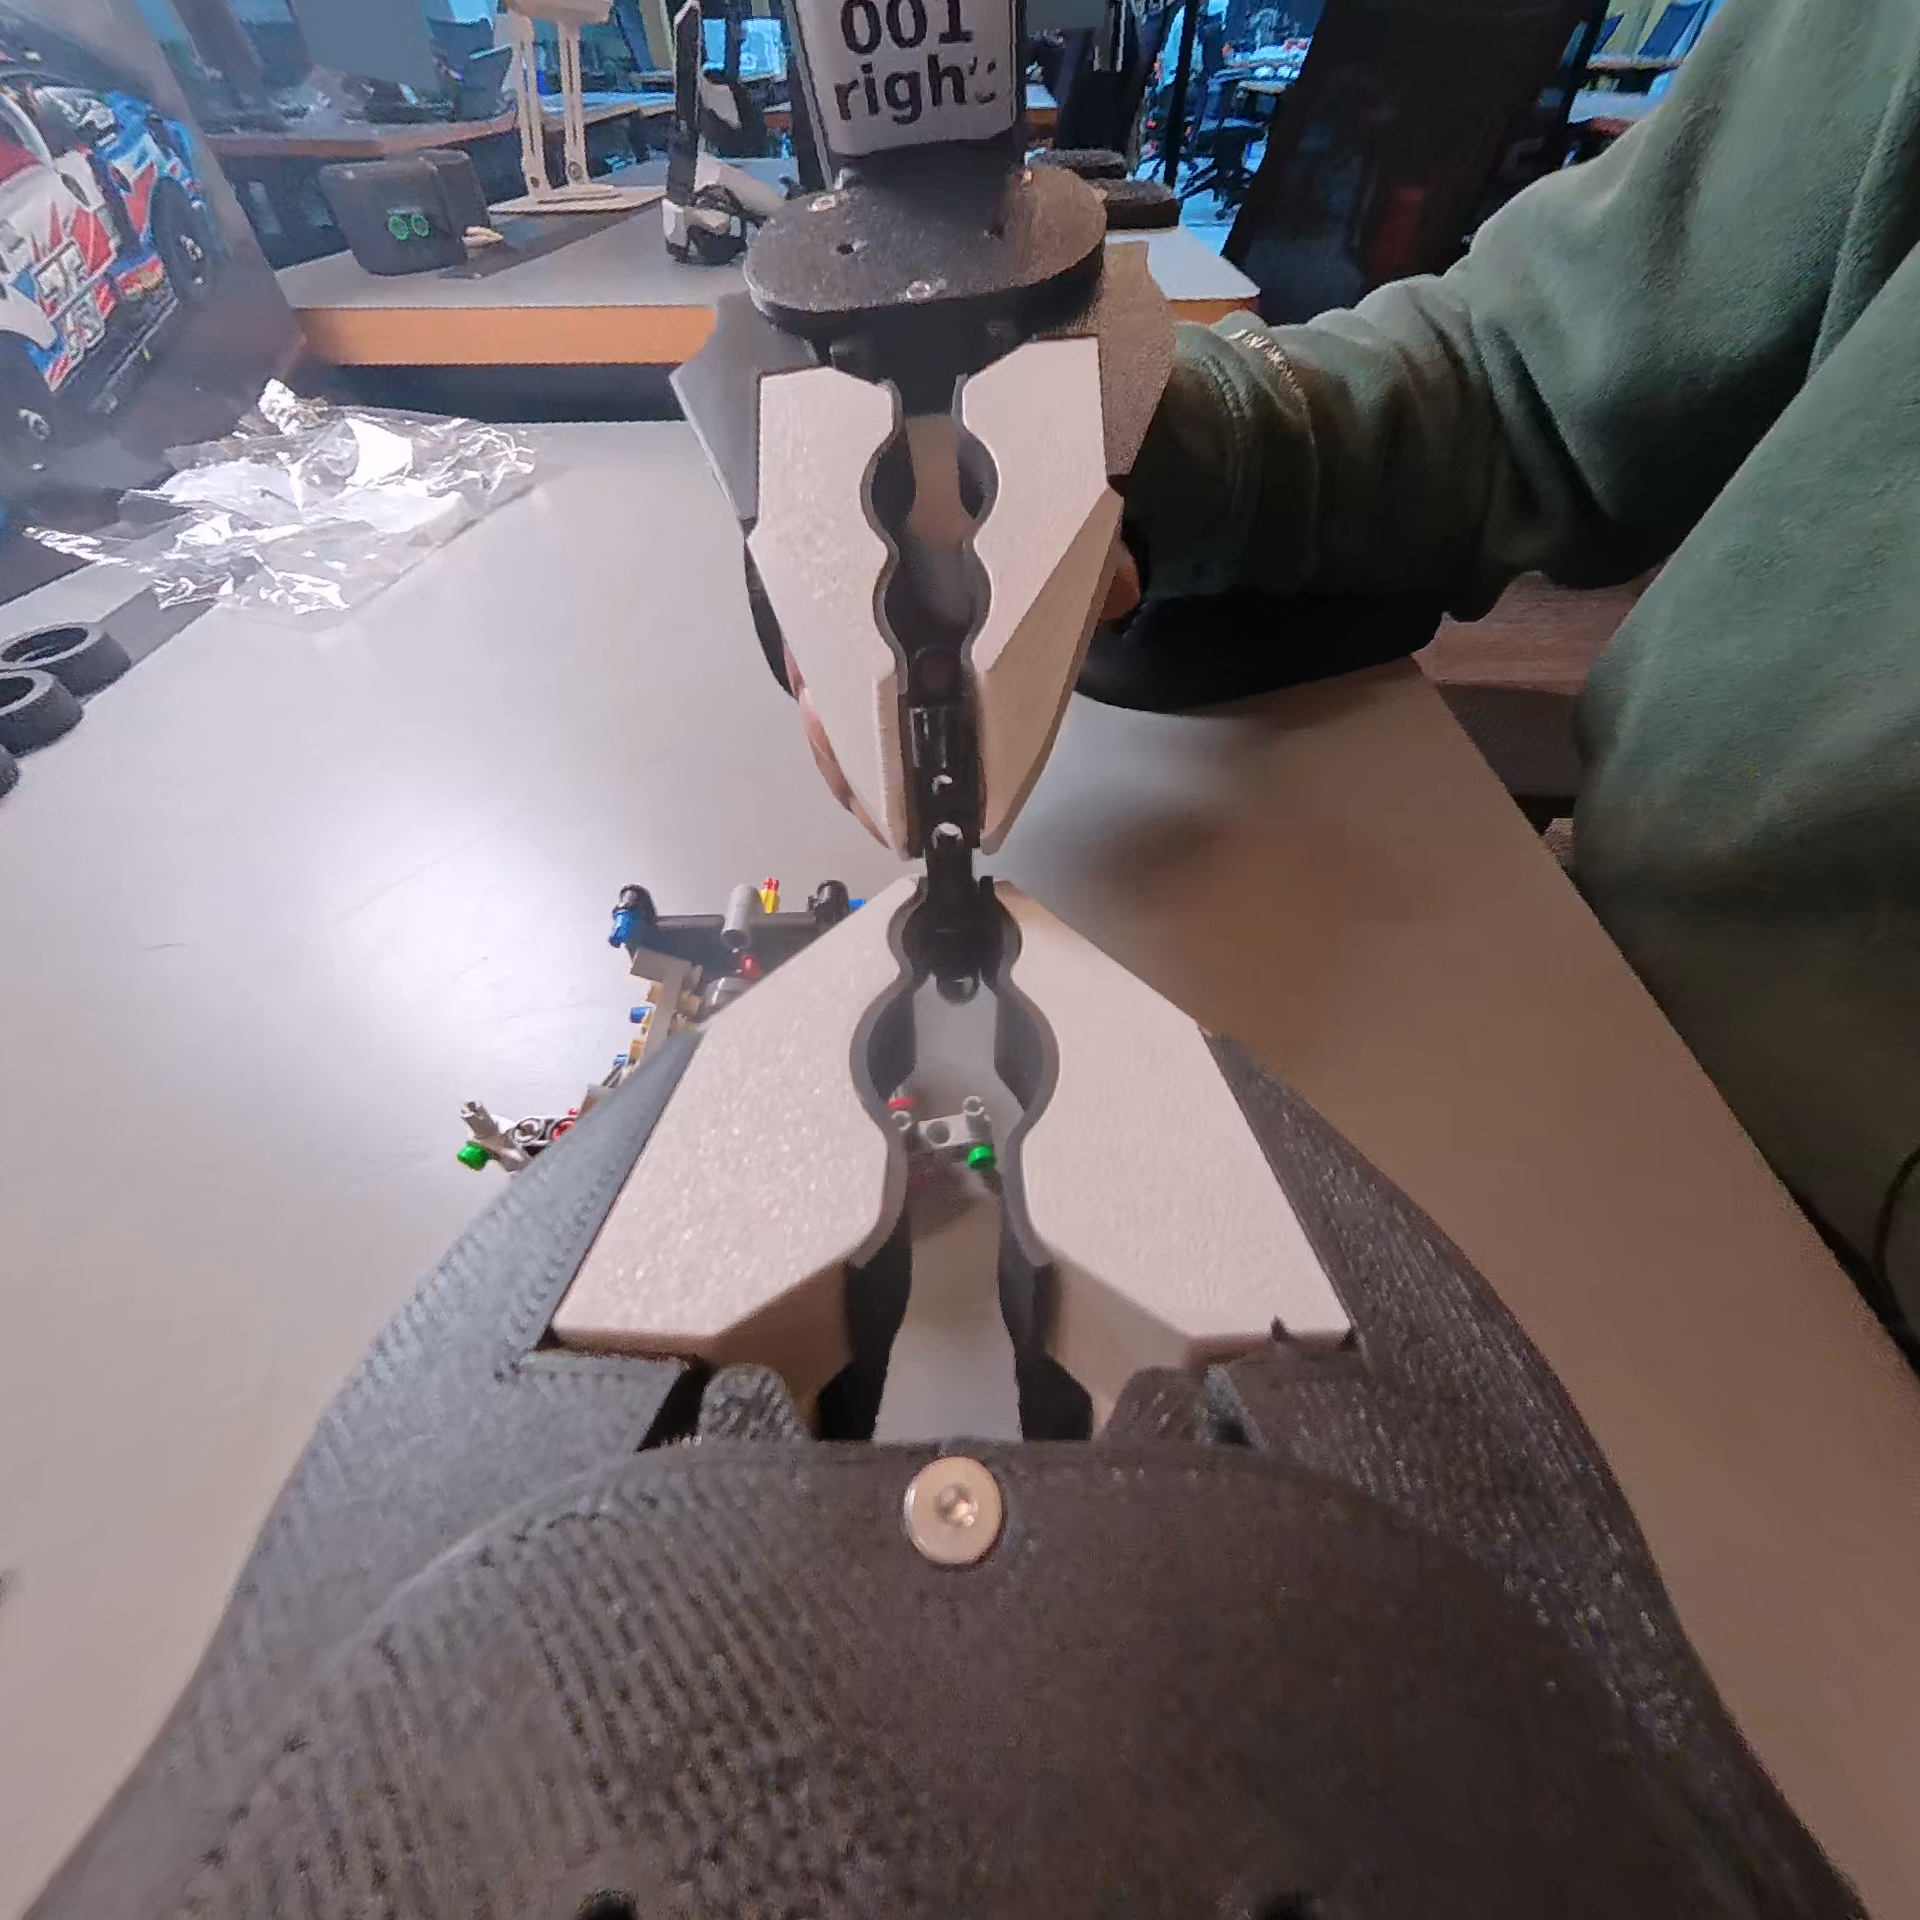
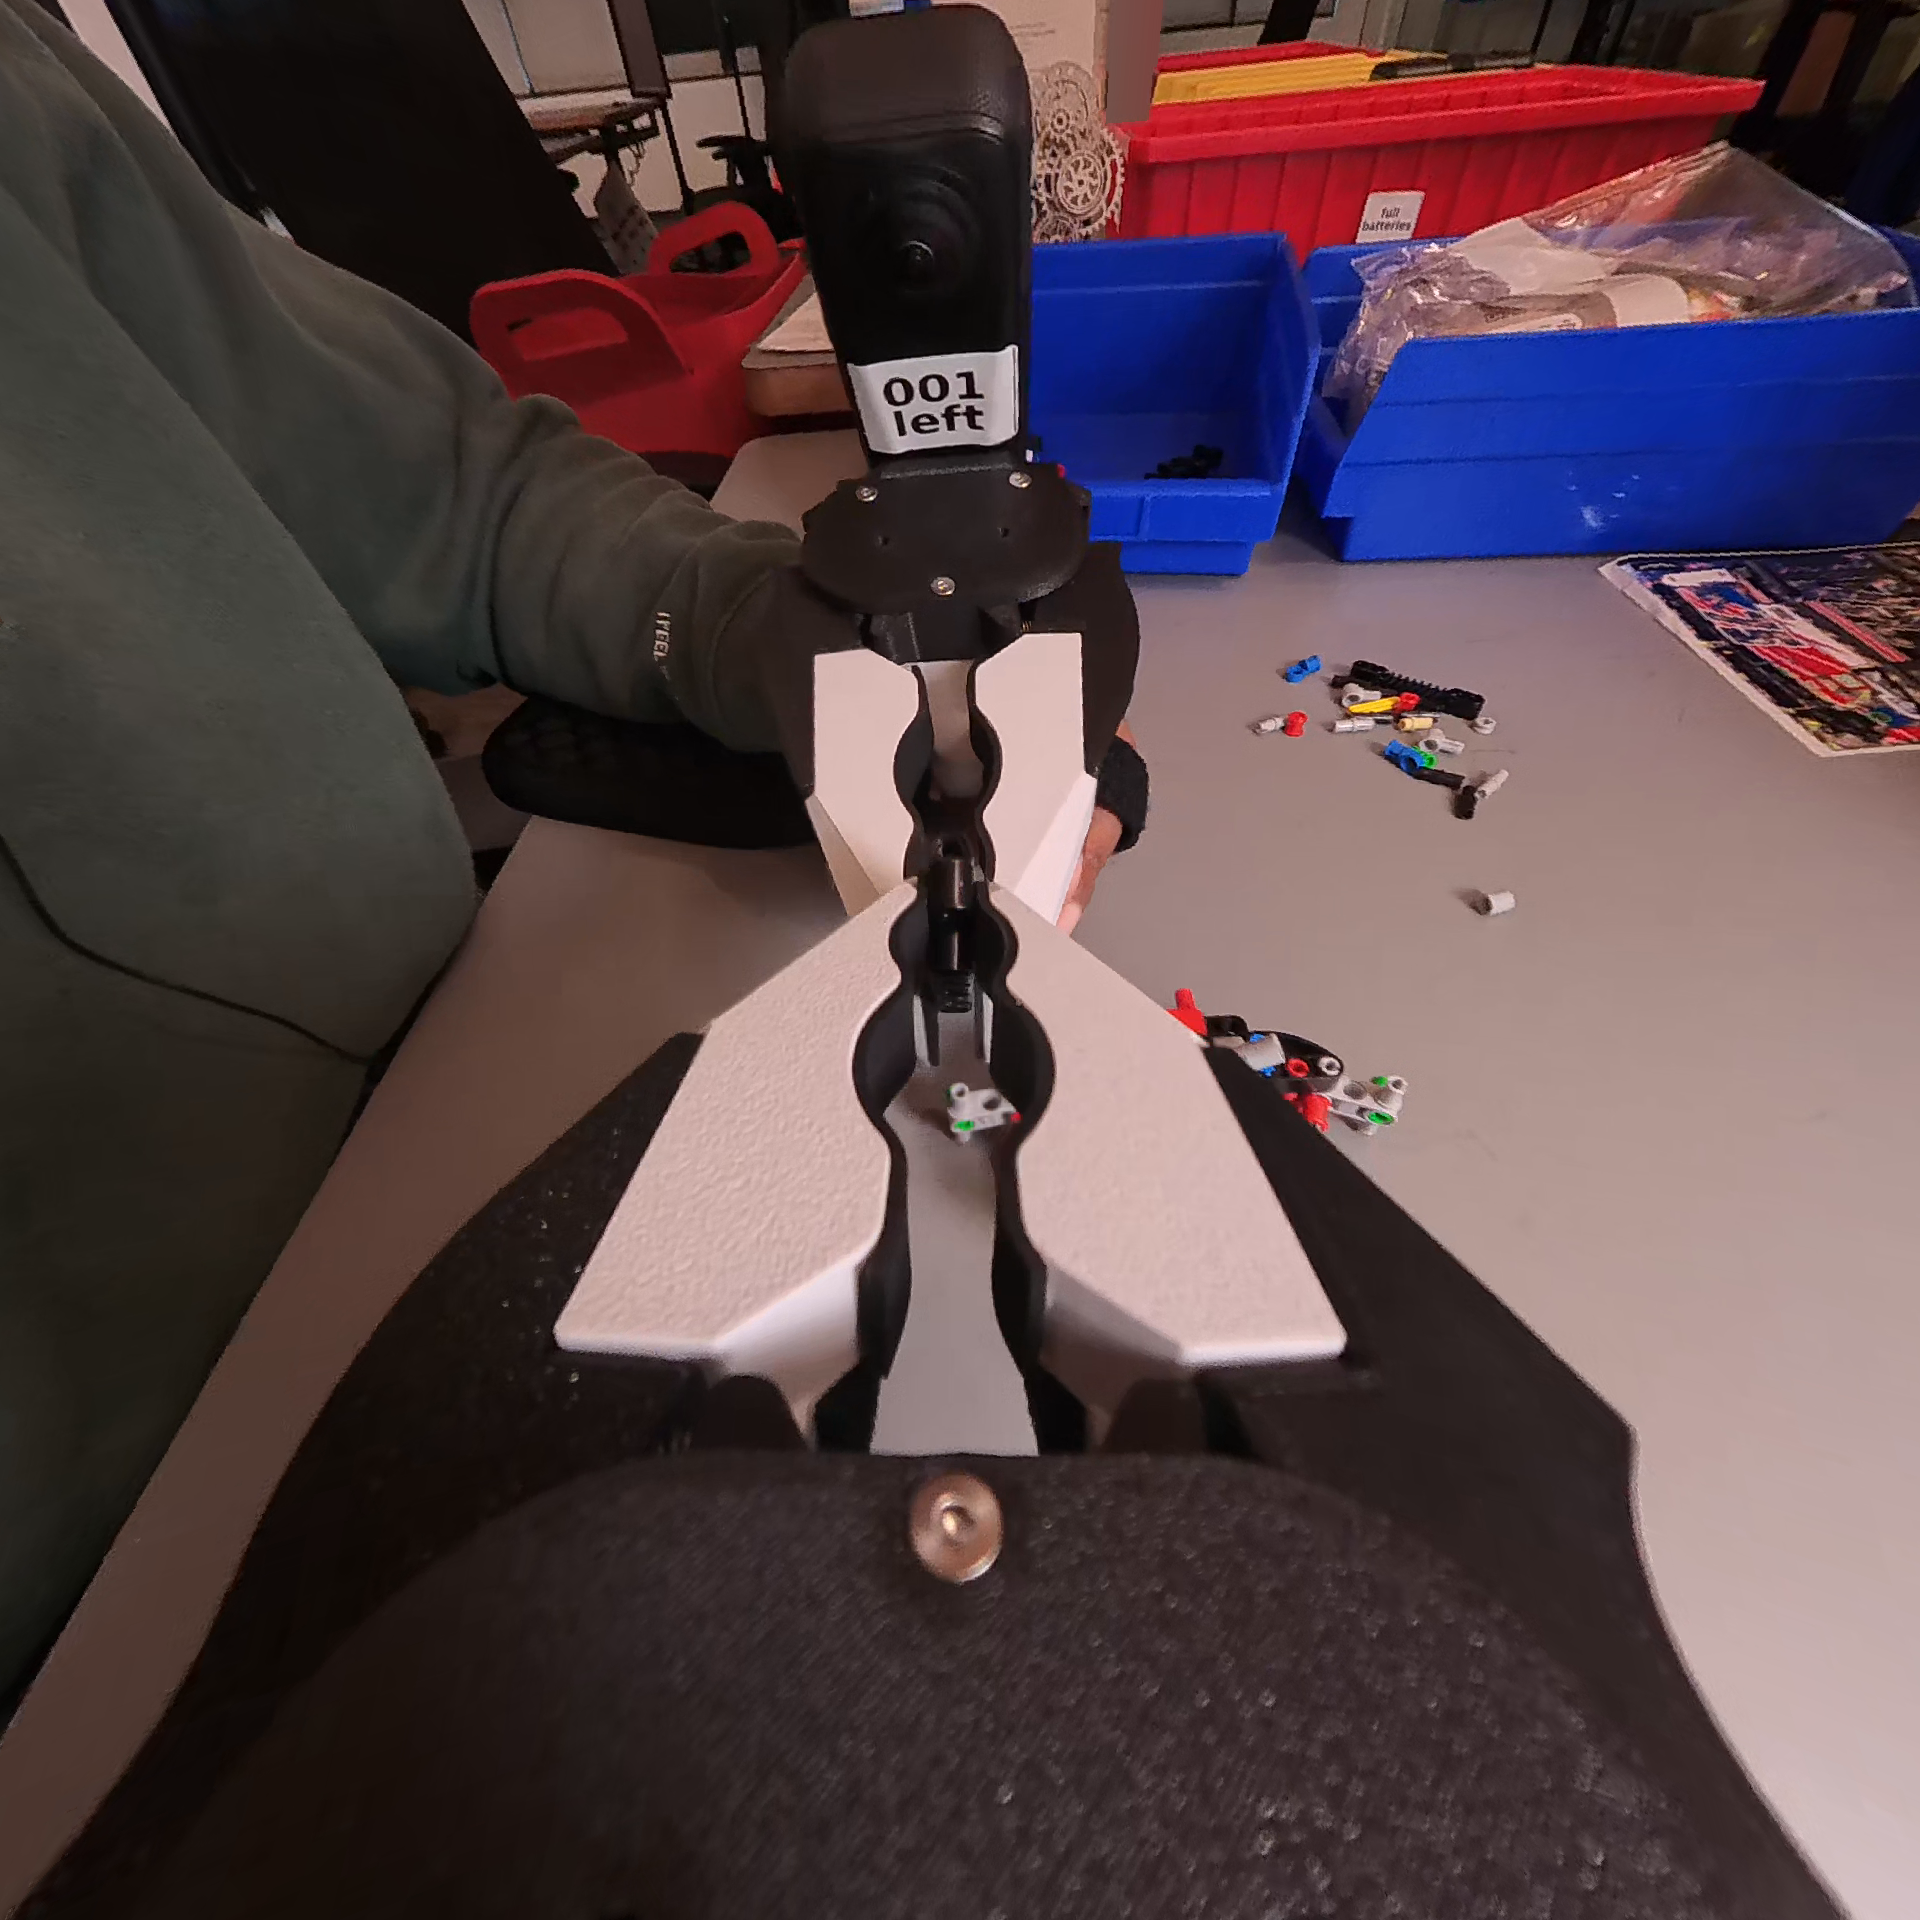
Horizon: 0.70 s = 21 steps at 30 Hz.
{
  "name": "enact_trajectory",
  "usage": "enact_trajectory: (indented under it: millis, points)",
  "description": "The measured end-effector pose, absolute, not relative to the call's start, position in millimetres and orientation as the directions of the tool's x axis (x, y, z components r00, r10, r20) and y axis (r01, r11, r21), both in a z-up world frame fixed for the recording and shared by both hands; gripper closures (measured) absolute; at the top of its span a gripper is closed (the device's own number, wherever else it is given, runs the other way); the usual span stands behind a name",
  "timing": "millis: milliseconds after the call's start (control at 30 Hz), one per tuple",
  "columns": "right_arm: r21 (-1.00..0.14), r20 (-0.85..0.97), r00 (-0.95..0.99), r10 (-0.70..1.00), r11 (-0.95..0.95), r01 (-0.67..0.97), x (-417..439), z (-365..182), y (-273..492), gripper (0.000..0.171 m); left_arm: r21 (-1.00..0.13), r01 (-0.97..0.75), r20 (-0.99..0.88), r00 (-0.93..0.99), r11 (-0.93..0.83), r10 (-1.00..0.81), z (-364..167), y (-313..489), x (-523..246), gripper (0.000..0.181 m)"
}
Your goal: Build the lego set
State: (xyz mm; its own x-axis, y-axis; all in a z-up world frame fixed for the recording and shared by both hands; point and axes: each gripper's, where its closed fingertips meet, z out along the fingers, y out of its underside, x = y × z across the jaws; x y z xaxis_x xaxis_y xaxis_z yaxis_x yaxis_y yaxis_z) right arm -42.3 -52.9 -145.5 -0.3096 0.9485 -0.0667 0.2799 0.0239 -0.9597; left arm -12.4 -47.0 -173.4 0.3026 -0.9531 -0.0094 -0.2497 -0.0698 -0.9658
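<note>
My left gripper (image 1: 951,899) and right gripper (image 1: 940,842) meet tip to tip above the table's near edge. Both are shut on a thin black lego piece (image 1: 948,868) that runs from one pair of jaws into the other. I cannot tell whether it is one piece or two joined. In the right wrist view my right gripper (image 2: 951,902) faces the left gripper (image 2: 951,878) with the black piece (image 2: 951,940) between them. A small grey piece with a green pin (image 1: 951,1132) (image 2: 977,1112) lies on the table below. A part-built assembly (image 1: 707,956) (image 2: 1299,1070) lies beside the grippers.
Loose small pieces (image 2: 1392,717) and a single grey connector (image 2: 1493,902) lie further out. An instruction booklet (image 2: 1787,644), blue bins (image 2: 1610,436) and a red bin (image 2: 1434,145) stand behind. An empty plastic bag (image 1: 312,499), black tyres (image 1: 52,675) and the set's box (image 1: 83,260) are on the other side. Left and right tips are no more than a few centimetres apart.
</note>
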Motion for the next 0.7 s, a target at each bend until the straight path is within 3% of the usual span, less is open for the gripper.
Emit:
enact_trajectory:
  millis: [700]
  points:
    - [-0.943,-0.076,-0.324,0.943,0.038,0.330,-39.7,-151.9,-55.9,0.166,-0.962,-0.267,-0.011,0.277,-0.066,-0.961,-177.3,-49.9,-10.8,0.175]
